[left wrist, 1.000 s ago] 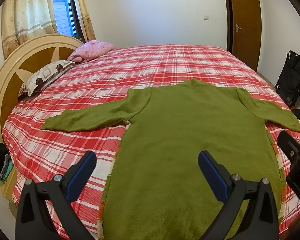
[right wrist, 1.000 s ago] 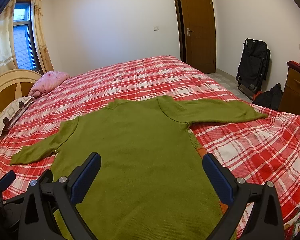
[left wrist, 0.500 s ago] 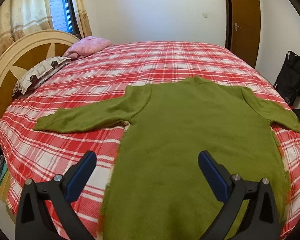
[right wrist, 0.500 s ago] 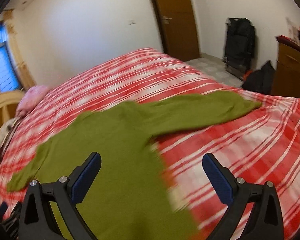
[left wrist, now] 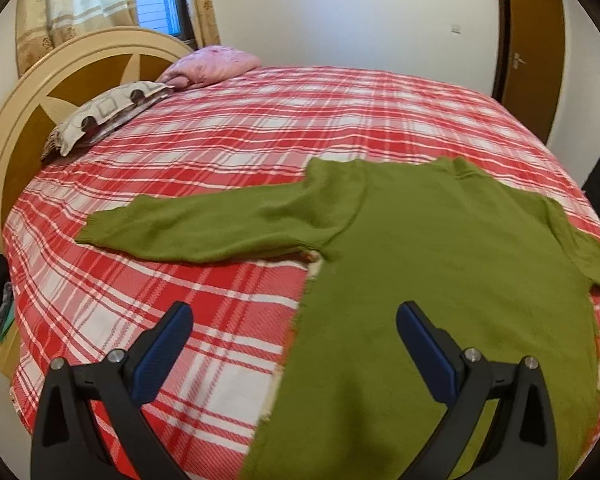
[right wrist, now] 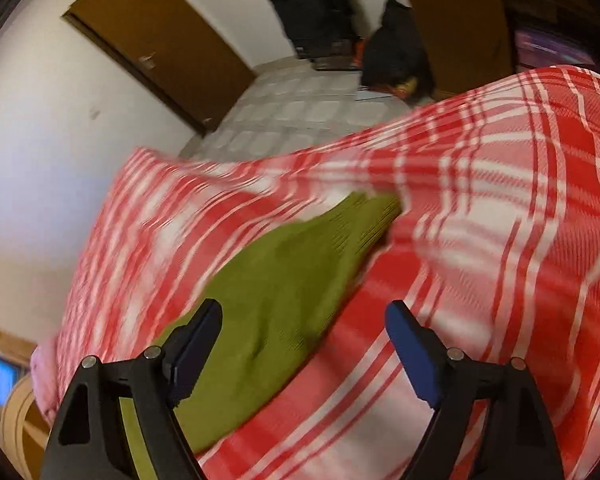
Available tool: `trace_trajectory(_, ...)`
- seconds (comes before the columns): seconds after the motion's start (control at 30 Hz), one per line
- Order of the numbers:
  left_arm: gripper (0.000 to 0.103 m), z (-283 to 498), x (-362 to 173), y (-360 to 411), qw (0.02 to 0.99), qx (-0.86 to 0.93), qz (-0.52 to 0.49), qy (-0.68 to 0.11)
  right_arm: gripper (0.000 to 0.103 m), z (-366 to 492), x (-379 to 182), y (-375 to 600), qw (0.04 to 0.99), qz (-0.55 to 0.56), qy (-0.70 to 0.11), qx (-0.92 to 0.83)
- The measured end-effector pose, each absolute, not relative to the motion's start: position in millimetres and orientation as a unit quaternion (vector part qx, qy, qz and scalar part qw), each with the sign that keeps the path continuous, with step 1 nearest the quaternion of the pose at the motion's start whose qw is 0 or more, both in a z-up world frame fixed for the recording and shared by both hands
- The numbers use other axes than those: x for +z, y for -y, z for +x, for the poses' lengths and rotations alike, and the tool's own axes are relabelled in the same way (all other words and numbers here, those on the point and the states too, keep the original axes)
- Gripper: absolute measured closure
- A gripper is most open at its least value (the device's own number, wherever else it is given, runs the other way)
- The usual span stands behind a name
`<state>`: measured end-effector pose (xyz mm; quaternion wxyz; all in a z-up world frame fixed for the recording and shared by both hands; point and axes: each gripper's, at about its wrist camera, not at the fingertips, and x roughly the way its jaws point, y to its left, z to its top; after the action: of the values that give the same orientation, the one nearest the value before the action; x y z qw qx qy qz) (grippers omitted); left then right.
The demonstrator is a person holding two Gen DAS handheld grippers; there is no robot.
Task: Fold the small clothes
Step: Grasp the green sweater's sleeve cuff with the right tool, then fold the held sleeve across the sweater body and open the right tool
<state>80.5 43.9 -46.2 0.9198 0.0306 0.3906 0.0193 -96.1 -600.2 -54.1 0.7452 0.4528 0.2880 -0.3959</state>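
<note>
Lying flat on plaid bed [left wrist: 260, 128], green sweater [left wrist: 440, 248], pillows [left wrist: 112, 114] near headboard, left jaws wide, right jaws narrowing, both empty

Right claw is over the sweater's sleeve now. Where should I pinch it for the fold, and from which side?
Probably the ribbed cuff of the sleeve: it is the free end, lying flat on the bedspread. Bring the open right claw, whose jaws have just been closing, down from above, jaws across the sleeve's width; nothing is gripped yet.
</note>
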Motion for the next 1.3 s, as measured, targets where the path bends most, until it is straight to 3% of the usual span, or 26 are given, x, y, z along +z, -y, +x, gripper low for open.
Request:
trace_trajectory(0.17, 0.000, 97, -51, -46, 0.914, 0.040, 0.032, -0.402, 0.021, -88, -66, 620, 0.729, 0.471, -0.296, -0.399)
trace_trajectory(0.3, 0.000, 106, -55, -45, 0.911, 0.043, 0.028, -0.410, 0.043, -69, -78, 635, 0.730, 0.481, -0.314, -0.371)
trace_trajectory(0.47, 0.000, 108, -58, -41, 0.908, 0.047, 0.035, -0.415, 0.044, -63, -95, 639, 0.715, 0.488, -0.320, -0.384)
trace_trajectory(0.5, 0.000, 108, -58, -41, 0.908, 0.046, 0.035, -0.415, 0.056, -63, -94, 639, 0.722, 0.484, -0.317, -0.380)
trace_trajectory(0.53, 0.000, 109, -59, -41, 0.908, 0.045, 0.036, -0.416, 0.076, -61, -94, 640, 0.728, 0.485, -0.312, -0.370)
trace_trajectory(0.63, 0.000, 111, -61, -41, 0.907, 0.044, 0.036, -0.418, 0.097, -58, -82, 639, 0.745, 0.461, -0.315, -0.366)
trace_trajectory(0.87, 0.000, 110, -59, -44, 0.909, 0.041, 0.029, -0.413, 0.098, -44, 1, 590, 0.827, 0.303, -0.300, -0.366)
trace_trajectory(1.07, 0.000, 105, -53, -59, 0.914, 0.040, 0.006, -0.405, 0.098, 15, 74, 455, 0.908, 0.134, -0.290, -0.272)
trace_trajectory(1.2, 0.000, 99, -49, -73, 0.917, 0.043, -0.006, -0.396, 0.098, 64, 85, 339, 0.941, 0.060, -0.291, -0.164)
trace_trajectory(1.3, 0.000, 96, -45, -88, 0.920, 0.048, -0.016, -0.389, 0.098, 105, 63, 250, 0.948, 0.027, -0.306, -0.084)
